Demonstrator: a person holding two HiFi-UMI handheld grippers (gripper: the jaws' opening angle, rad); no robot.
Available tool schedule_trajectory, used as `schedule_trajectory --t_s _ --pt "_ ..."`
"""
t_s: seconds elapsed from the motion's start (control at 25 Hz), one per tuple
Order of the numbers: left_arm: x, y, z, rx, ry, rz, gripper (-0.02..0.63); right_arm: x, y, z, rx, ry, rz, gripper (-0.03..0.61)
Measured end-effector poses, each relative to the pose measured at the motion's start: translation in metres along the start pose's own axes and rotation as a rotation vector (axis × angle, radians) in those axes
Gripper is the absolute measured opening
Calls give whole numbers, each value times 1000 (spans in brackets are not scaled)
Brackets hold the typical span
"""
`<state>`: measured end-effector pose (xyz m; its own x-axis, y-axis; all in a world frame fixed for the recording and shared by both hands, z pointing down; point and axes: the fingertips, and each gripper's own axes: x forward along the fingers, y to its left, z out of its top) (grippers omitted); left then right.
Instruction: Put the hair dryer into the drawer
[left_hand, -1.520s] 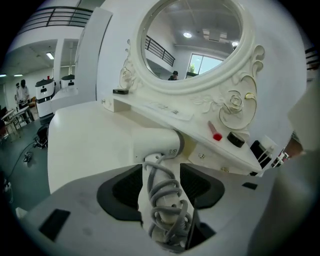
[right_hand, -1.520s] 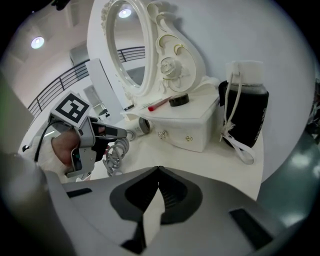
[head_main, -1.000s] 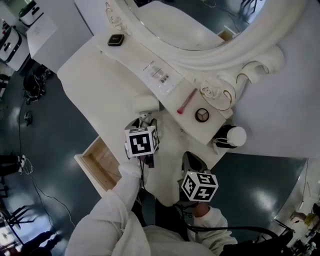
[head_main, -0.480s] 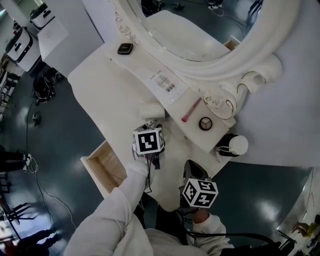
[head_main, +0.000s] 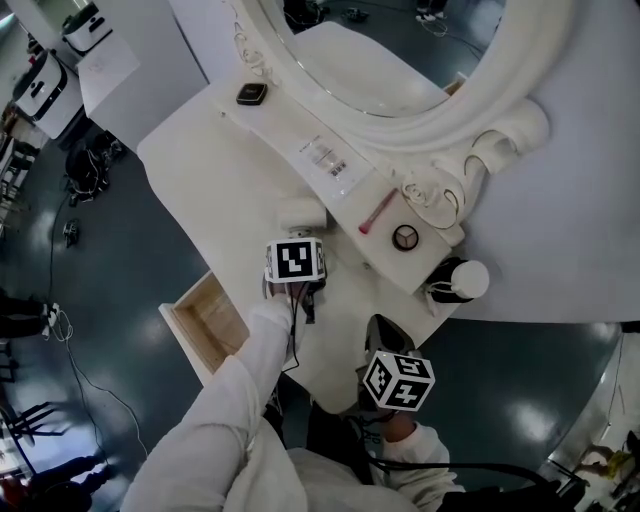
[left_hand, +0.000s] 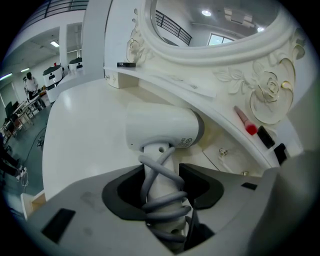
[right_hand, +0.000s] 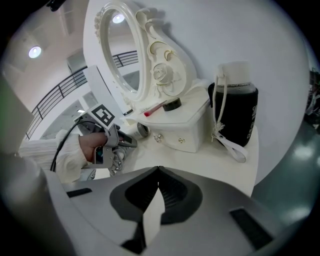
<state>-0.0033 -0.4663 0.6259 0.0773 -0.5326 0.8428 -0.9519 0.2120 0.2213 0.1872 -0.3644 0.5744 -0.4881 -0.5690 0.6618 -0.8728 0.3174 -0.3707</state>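
The white hair dryer (left_hand: 162, 127) lies on the white vanity top (head_main: 210, 170) with its grey cord wound round the handle. My left gripper (left_hand: 161, 172) is closing on that handle, and both pads touch the cord-wrapped grip. From above, the left gripper (head_main: 297, 238) sits just below the hair dryer's body (head_main: 300, 213). The wooden drawer (head_main: 205, 320) stands pulled out at the table's left front edge. Near the front edge my right gripper (head_main: 380, 322) hovers, and its fingertips (right_hand: 158, 169) meet with nothing between them. The right gripper view shows the left gripper (right_hand: 120, 142) beside the dryer's nozzle (right_hand: 141, 131).
An ornate white mirror (head_main: 400, 60) fills the back of the table. A raised white shelf (head_main: 345, 185) carries a red lipstick (head_main: 377, 210), a round compact (head_main: 405, 237) and a black item (head_main: 251, 93). A black bottle with a white cap (head_main: 455, 280) stands at the right corner.
My left gripper has tipped slightly over the hair dryer while staying in place. The head camera's view has shifted a little. The right gripper has not moved.
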Motion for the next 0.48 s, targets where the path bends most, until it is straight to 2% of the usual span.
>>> schedule_trajectory --t_s 0.2,0.48 --pt "-10 3 -4 -43 -22 -37 198 -3 -2 -5 -14 8 -8 61" --pt "-30 15 -28 -94 -28 -76 196 -4 12 -5 -38 1 -7 61"
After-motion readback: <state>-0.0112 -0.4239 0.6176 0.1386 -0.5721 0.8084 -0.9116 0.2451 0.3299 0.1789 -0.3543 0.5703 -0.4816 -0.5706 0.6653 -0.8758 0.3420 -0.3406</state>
